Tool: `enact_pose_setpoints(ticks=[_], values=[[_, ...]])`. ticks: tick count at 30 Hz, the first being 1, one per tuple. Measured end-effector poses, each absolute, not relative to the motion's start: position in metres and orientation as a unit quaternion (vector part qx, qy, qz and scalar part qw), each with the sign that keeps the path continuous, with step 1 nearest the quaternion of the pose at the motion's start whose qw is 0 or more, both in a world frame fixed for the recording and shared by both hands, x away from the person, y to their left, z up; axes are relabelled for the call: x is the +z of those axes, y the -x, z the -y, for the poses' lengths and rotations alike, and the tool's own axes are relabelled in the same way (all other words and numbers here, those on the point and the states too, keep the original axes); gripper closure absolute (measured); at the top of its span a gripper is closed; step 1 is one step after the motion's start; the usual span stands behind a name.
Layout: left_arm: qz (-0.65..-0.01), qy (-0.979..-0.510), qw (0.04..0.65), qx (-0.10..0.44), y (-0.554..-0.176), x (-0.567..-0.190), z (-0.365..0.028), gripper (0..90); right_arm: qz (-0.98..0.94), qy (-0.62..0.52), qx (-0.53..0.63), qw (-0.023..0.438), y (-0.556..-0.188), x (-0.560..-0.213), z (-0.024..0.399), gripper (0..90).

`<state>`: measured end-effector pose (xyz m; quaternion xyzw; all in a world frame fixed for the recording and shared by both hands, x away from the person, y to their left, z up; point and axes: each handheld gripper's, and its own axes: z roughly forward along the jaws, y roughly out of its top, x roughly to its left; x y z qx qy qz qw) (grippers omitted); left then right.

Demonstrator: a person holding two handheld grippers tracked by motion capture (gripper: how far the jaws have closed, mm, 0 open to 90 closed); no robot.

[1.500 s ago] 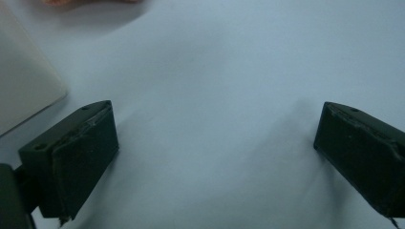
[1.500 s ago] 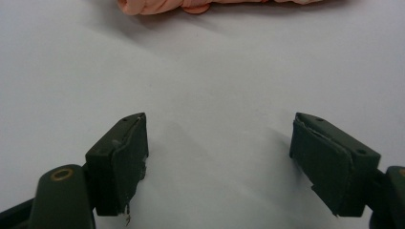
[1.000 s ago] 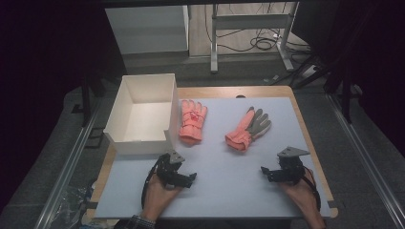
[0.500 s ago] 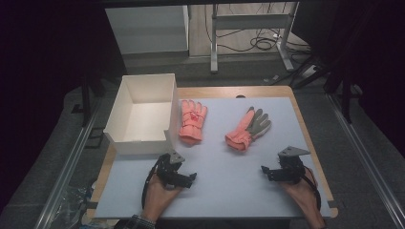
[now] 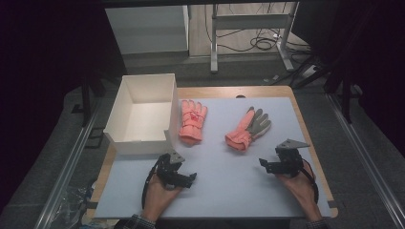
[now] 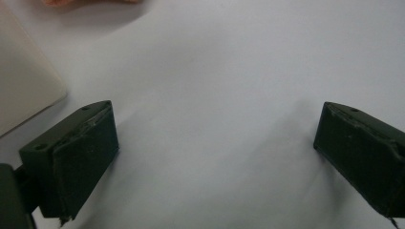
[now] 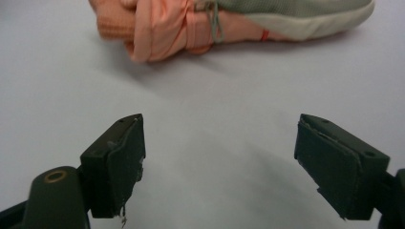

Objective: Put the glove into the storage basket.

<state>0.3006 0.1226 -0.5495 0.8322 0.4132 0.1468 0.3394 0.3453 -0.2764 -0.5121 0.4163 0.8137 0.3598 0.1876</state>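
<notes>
Two salmon-pink gloves lie on the pale mat point(image 5: 224, 191). The left glove point(image 5: 192, 121) rests beside a white open box point(image 5: 138, 142); the right glove point(image 5: 248, 129) shows a grey palm. My left gripper point(image 5: 187, 172) sits low near the box's front corner, open, with bare mat between its jaws point(image 6: 215, 129). My right gripper point(image 5: 265, 165) is open too; its jaws have just been closing a little with nothing between them point(image 7: 219, 138). The grey-palmed glove point(image 7: 229, 19) lies a short way beyond them, cuff to the left.
The box corner point(image 6: 24, 90) is close to my left gripper's left jaw. The wooden table edge point(image 5: 313, 143) borders the mat on the right. Beyond the table are a white cabinet point(image 5: 148, 28) and metal desk legs point(image 5: 215, 43) with cables on the floor.
Both hands stay almost where they were. The right gripper's jaws look slightly narrower than before.
</notes>
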Motion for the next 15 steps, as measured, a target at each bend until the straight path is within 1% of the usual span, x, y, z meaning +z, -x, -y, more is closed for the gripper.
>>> enact_pose_setpoints(ticks=[3, 9, 10, 11, 12, 13, 15], values=[[-0.413, -0.832, 0.339, 0.147, -0.301, -0.549, -0.123, 1.1, -0.810, -0.419, 0.364, 0.188, -0.352, -0.508, 0.275, 19.0], [-0.413, -0.832, 0.339, 0.147, -0.301, -0.549, -0.123, 1.1, -0.805, -0.424, 0.371, 0.185, -0.366, -0.499, 0.273, 23.2], [-0.413, -0.832, 0.339, 0.147, -0.301, -0.550, -0.123, 1.1, -0.805, -0.425, 0.373, 0.182, -0.369, -0.497, 0.272, 24.5], [-0.413, -0.832, 0.339, 0.147, -0.301, -0.550, -0.123, 1.1, -0.804, -0.423, 0.377, 0.180, -0.374, -0.494, 0.271, 27.7], [-0.413, -0.832, 0.339, 0.147, -0.301, -0.550, -0.123, 1.1, -0.804, -0.423, 0.377, 0.180, -0.374, -0.494, 0.271, 27.7], [-0.413, -0.832, 0.339, 0.147, -0.301, -0.550, -0.123, 1.1, -0.805, -0.421, 0.376, 0.181, -0.379, -0.490, 0.269, 30.8], [-0.413, -0.832, 0.339, 0.147, -0.301, -0.550, -0.123, 1.1, -0.803, -0.423, 0.379, 0.180, -0.382, -0.489, 0.268, 32.4]])
